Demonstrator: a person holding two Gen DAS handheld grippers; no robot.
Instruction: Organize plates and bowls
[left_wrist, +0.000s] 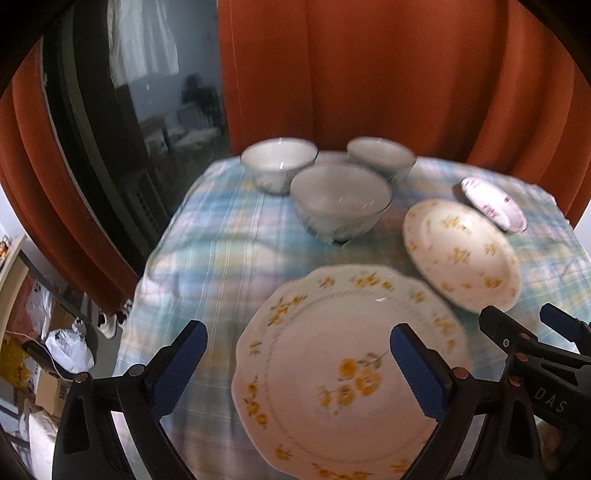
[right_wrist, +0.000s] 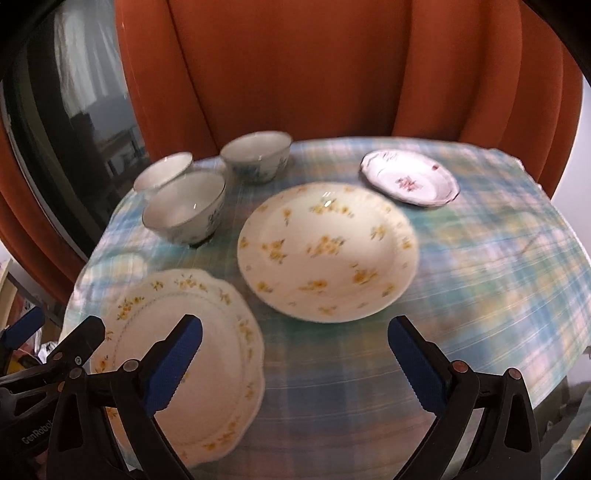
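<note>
A large flat plate (left_wrist: 343, 373) (right_wrist: 184, 365) with yellow flowers lies at the table's near left. My left gripper (left_wrist: 299, 365) hovers open over it, empty. Beyond it sits a deep yellow-flowered plate (left_wrist: 461, 254) (right_wrist: 327, 251), with my right gripper (right_wrist: 295, 362) open and empty just in front of it. A small pink-flowered plate (left_wrist: 493, 203) (right_wrist: 410, 177) rests at the far right. Three white bowls cluster at the far left: the nearest bowl (left_wrist: 340, 201) (right_wrist: 184, 208), a left bowl (left_wrist: 279, 162) (right_wrist: 162, 171) and a far bowl (left_wrist: 380, 157) (right_wrist: 256, 155).
A pale plaid tablecloth (left_wrist: 221, 251) (right_wrist: 480, 280) covers the small table. An orange curtain (left_wrist: 369, 74) (right_wrist: 295, 66) hangs right behind it, beside a dark window (left_wrist: 110, 110). Bags and boxes (left_wrist: 55, 350) lie on the floor to the left. The other gripper (left_wrist: 543, 354) shows at the lower right.
</note>
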